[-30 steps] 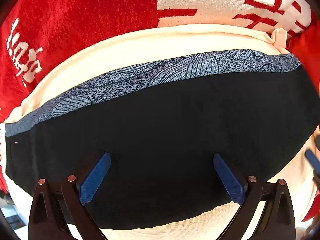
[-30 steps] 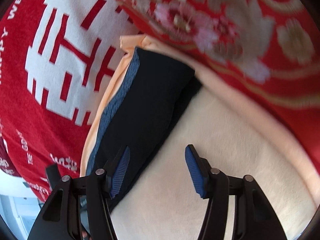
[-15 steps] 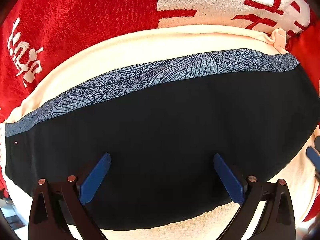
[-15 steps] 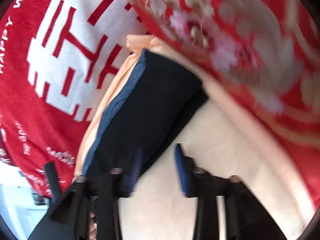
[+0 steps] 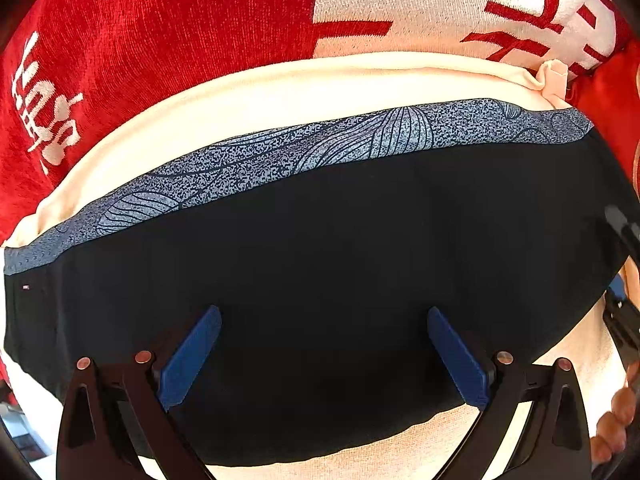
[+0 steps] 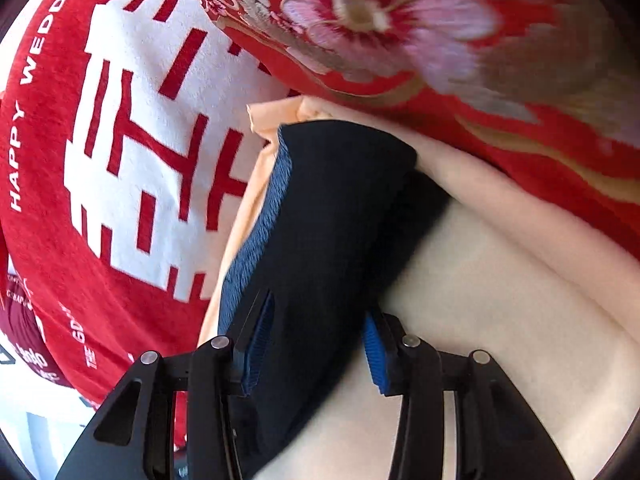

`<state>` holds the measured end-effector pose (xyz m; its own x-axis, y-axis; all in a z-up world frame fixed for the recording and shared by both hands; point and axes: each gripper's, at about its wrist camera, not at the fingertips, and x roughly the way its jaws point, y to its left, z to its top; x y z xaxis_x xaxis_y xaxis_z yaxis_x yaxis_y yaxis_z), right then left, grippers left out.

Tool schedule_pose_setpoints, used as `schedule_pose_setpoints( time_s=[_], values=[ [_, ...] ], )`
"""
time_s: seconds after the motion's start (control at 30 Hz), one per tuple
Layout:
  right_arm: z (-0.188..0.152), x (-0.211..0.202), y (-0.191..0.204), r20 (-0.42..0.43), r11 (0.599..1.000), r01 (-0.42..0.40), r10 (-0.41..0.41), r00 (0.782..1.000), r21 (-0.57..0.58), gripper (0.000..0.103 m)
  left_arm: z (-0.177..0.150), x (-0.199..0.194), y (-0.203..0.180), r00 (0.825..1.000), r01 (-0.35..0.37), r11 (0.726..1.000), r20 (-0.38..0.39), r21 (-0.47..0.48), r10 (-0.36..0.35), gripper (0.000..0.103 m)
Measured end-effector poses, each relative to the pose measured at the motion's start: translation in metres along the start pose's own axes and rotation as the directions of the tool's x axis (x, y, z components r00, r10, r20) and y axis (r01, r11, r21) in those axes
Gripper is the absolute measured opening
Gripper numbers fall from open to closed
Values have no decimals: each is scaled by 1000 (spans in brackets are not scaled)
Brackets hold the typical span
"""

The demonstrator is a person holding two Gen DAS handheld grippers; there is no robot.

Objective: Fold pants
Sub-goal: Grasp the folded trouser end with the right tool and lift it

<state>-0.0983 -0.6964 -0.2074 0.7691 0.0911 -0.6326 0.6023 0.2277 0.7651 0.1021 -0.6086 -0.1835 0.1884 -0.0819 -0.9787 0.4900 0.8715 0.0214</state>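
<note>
The folded dark navy pants (image 5: 320,248) lie flat on a cream cloth (image 5: 280,92), with a blue-grey patterned band (image 5: 320,148) along the far edge. My left gripper (image 5: 324,356) is open just above the pants' near part, touching nothing. In the right wrist view the pants (image 6: 336,208) run away from me. My right gripper (image 6: 316,344) is half-closed over their near end, blue pads (image 6: 374,356) on either side of the dark cloth. I cannot tell whether the pads pinch it.
A red blanket with white lettering (image 5: 140,40) lies beyond and left of the cream cloth (image 6: 500,300). A red floral quilt (image 6: 440,40) rises at the right. The right gripper and a hand (image 5: 620,400) show at the left view's right edge.
My right gripper has narrowed and moved left, from beside the pants' edge to over their end. My left gripper has stayed open and still.
</note>
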Motion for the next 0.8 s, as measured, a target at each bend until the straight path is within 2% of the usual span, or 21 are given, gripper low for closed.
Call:
schedule_pose_setpoints(
  time_s=[0.03,0.1,0.13,0.17,0.23,0.33,0.43,0.5,0.6,0.8],
  values=[
    [2,3,2,-9,1000,-6,6,1000,15,48,-2,0,3,1000,4,1000,2,2,-4,103],
    [8,6,6,-53,999,20,-18,998,35,34,-2,-3,5,1000,12,1000,0,-2,-12,103],
    [9,6,8,-70,999,33,-31,997,28,15,-2,-6,6,1000,13,1000,6,-11,-13,95],
    [11,3,15,-83,1000,30,-30,996,-2,15,-8,-16,10,1000,19,1000,26,-22,-18,77],
    [10,-4,33,-85,994,44,-52,995,-101,15,-9,-27,11,998,50,999,46,-19,-49,67],
    [6,-14,59,-86,980,27,-45,995,-198,15,-12,-35,9,993,96,995,73,-10,-95,67],
    [1,-19,74,-82,969,29,-51,995,-245,15,-17,-16,0,995,84,996,53,24,-85,68],
    [-4,-21,85,-78,958,34,-58,995,-284,14,-24,-14,-1,989,77,997,122,18,-79,70],
    [-15,-24,111,-70,923,41,-73,995,-382,14,-27,-13,0,988,75,997,135,18,-77,70],
    [-49,-29,164,-44,819,70,-115,992,-570,15,-29,-12,-1,981,108,991,156,77,-119,72]
  ],
)
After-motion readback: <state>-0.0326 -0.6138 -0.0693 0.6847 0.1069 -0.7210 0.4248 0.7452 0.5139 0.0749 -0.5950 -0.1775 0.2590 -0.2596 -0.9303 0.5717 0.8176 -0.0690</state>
